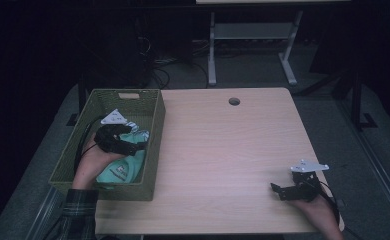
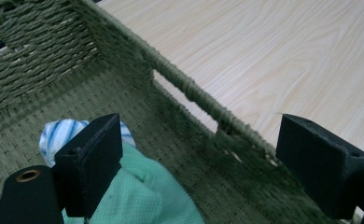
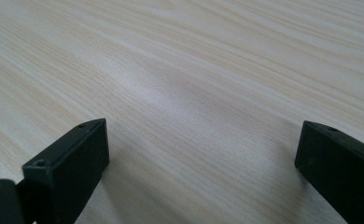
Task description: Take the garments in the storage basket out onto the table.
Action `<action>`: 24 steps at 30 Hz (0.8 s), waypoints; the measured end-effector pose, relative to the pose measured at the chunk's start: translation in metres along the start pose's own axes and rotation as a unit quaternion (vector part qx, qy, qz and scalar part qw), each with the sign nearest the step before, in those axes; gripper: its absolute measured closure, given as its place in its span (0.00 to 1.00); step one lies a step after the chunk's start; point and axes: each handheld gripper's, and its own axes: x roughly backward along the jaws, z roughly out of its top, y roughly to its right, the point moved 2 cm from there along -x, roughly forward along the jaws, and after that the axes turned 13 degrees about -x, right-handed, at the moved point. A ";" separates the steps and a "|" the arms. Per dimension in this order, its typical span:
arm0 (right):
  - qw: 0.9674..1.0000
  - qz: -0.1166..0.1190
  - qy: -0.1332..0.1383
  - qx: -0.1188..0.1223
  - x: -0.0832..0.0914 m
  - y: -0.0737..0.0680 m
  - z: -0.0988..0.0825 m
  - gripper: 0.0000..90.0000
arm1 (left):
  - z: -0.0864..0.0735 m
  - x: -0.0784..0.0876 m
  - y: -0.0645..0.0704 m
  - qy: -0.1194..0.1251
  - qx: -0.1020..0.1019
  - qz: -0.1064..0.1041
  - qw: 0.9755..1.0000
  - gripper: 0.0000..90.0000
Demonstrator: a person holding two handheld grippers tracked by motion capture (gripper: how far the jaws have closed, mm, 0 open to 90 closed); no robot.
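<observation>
A green woven basket (image 1: pixel 155 131) stands on the left part of the wooden table (image 1: pixel 223 150). Inside it lie a mint-green cloth (image 1: pixel 125 170) and a blue-and-white striped cloth (image 2: pixel 59 133). My left gripper (image 1: pixel 133 142) hangs inside the basket just above the cloths, jaws wide open and holding nothing. In the left gripper view the mint cloth (image 2: pixel 143 196) lies below the left jaw, and the basket's wall (image 2: pixel 189 88) runs between the jaws. My right gripper (image 1: pixel 279 190) rests low over the bare table near the front right corner, open and empty.
A round cable hole (image 1: pixel 234 101) sits near the table's far edge. Behind the table stand the white legs of another desk (image 1: pixel 212 50) and some cables on the floor. The right gripper view holds bare wood grain (image 3: pixel 194 93) between the jaws.
</observation>
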 end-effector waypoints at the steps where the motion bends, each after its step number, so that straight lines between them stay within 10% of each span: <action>1: 1.000 0.000 0.000 0.000 0.000 0.000 0.000 0.03 | -0.001 0.001 -0.001 0.000 0.003 0.000 1.000 0.15; 24: 1.000 0.000 0.000 0.000 0.000 0.000 0.000 0.03 | -0.040 -0.003 -0.021 -0.029 0.013 0.012 0.999 0.15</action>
